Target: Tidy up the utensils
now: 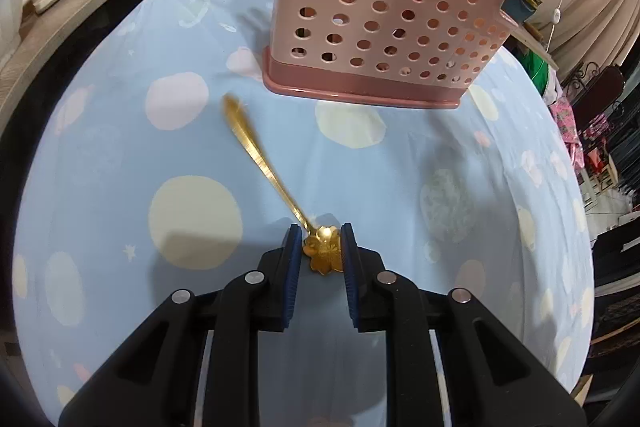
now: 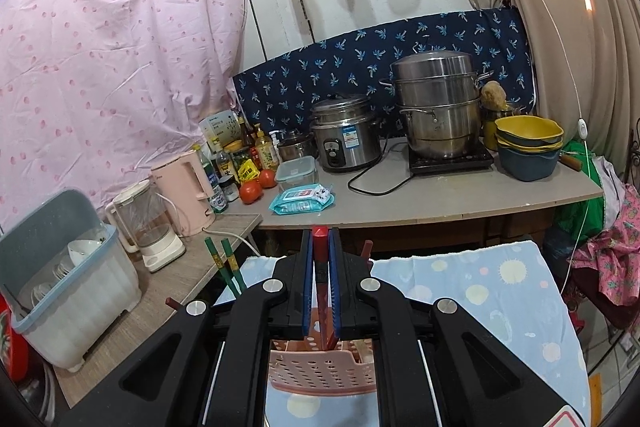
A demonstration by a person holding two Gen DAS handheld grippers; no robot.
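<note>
The pink holder [image 1: 384, 15] stands upright on the blue spotted cloth [image 1: 120, 155], and you are midway through loading it. Your right tongs [image 2: 321, 239] are clamped on a red utensil [image 2: 320, 259] held upright, its lower end entering the holder; I'd lower it straight, then let go. Your left tongs [image 1: 320, 239] sit partly open astride the bowl of the gold spoon [image 1: 276, 187], which lies flat, handle pointing away and leftward. Close on it next.
</note>
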